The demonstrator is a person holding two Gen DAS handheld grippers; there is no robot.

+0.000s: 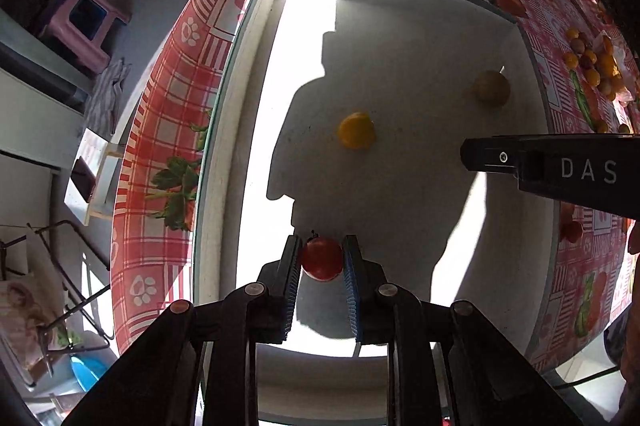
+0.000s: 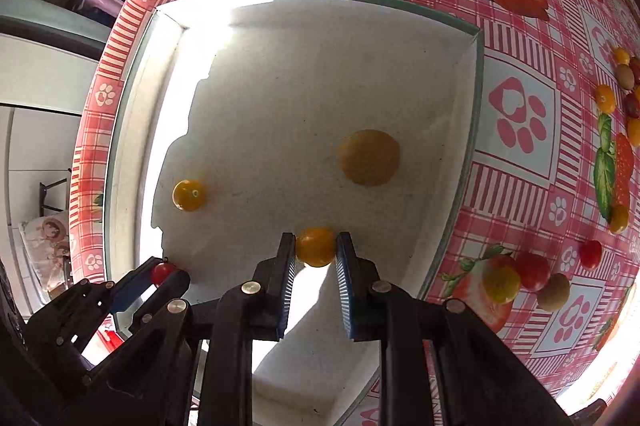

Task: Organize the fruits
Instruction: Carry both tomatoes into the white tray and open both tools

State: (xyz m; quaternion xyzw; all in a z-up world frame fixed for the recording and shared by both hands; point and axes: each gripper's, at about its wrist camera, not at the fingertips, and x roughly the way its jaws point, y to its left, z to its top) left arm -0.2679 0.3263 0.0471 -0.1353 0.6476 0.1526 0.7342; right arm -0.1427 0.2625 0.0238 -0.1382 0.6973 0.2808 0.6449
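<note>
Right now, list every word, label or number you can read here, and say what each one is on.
"DAS": white letters on the black body of the right hand-held gripper, seen from the left wrist view.
The tablecloth carries only pictures of strawberries and paw prints, no lettering.
Nothing else readable in either view.

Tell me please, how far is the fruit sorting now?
Early stage. Done: two yellow fruits lie in the white tray, a small one and a bigger one. In hand: the left gripper holds a red tomato, the right gripper a yellow one, both over the tray. Left: many loose fruits on the tablecloth.
</note>
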